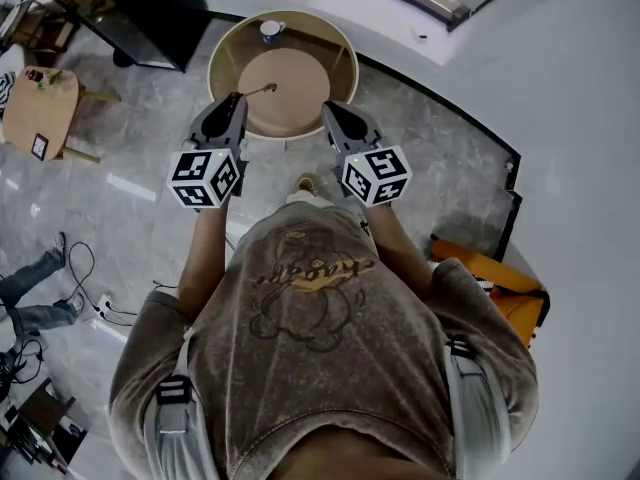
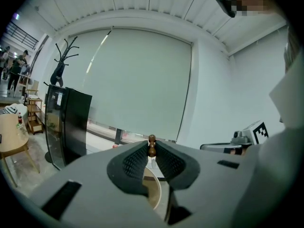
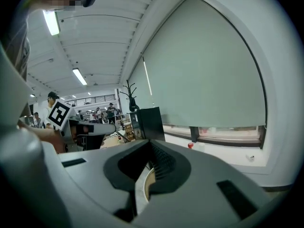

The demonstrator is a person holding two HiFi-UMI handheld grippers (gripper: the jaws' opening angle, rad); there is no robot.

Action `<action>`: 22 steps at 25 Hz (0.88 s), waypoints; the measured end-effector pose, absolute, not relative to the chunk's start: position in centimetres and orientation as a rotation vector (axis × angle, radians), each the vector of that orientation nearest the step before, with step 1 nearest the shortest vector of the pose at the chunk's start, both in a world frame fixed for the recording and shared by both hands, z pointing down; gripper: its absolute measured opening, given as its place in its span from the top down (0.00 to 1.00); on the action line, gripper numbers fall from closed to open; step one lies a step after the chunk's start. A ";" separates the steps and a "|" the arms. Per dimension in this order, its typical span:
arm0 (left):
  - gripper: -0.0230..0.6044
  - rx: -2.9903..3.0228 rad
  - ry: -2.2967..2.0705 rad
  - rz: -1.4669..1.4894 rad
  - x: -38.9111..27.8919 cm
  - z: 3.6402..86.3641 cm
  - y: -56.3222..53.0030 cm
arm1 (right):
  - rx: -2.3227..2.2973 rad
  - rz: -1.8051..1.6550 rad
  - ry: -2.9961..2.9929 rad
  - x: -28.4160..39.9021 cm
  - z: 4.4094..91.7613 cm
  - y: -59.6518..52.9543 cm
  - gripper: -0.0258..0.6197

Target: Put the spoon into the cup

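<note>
**Step in hand:** carry, with the spoon not yet in the cup.
- **Left gripper** [image 1: 237, 98]: clenched on the spoon [image 2: 152, 147] at its brown beaded handle, above the near part of the round table [image 1: 300, 108].
- **Right gripper** [image 1: 331, 111]: closed, empty.
- **Cup** [image 1: 270, 30]: on the table's far side, well apart from the spoon.
- **Next move, by judgement:** reach across, then lower the spoon's free end into the cup mouth before letting go.

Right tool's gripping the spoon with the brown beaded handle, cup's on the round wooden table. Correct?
Wrong tool. The spoon with the brown beaded handle is pinched in the left tool, as the left gripper view shows; the right tool has nothing between its jaws. The small pale cup does sit on the round wooden table.
</note>
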State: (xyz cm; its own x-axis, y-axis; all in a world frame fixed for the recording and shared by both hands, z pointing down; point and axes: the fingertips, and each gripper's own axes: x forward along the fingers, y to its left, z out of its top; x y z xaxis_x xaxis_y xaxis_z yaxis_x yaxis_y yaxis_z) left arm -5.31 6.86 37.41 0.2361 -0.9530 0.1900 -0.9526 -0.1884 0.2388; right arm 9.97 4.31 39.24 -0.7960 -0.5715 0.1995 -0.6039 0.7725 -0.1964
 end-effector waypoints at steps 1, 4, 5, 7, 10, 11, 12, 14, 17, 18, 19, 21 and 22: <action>0.87 2.201 -1.778 -0.004 -5.2 37.4 6.3 | 0.930 0.382 -2.837 10.1 39.3 3.6 0.93; 0.87 2.174 -1.809 -0.008 -5.0 37.4 4.4 | 0.879 0.384 -2.843 10.2 39.5 1.6 0.93; 0.87 2.165 -1.822 -0.012 -5.1 37.4 3.8 | 0.860 0.382 -2.846 10.1 39.5 0.9 0.93; 0.87 2.142 -1.847 -0.023 -5.2 37.3 2.8 | 0.828 0.382 -2.852 10.1 39.7 -0.3 0.93; 0.87 2.116 -1.871 -0.025 -5.4 37.3 1.6 | 0.798 0.394 -2.857 10.1 39.8 -1.6 0.93; 0.87 2.112 -1.872 -0.024 -5.4 37.2 1.4 | 0.792 0.396 -2.857 10.1 39.8 -1.8 0.93; 0.87 2.109 -1.872 -0.025 -5.5 37.2 1.2 | 0.786 0.399 -2.856 10.0 39.9 -2.1 0.93; 0.87 2.108 -1.873 -0.023 -5.9 37.2 0.8 | 0.777 0.403 -2.855 9.4 40.1 -2.6 0.93; 0.87 2.114 -1.872 -0.024 -6.6 37.1 0.0 | 0.771 0.407 -2.850 8.6 40.3 -3.3 0.93; 0.87 2.117 -1.869 -0.024 -6.7 37.1 -0.4 | 0.772 0.407 -2.846 8.5 40.4 -3.5 0.93; 0.87 2.121 -1.865 -0.023 -6.8 37.1 -0.8 | 0.775 0.409 -2.841 8.4 40.6 -3.9 0.93; 0.87 2.132 -1.855 -0.016 -7.0 37.2 -1.8 | 0.788 0.414 -2.830 8.4 40.9 -4.5 0.93; 0.87 2.137 -1.848 -0.012 -7.1 37.2 -2.2 | 0.798 0.417 -2.826 8.4 41.0 -4.9 0.93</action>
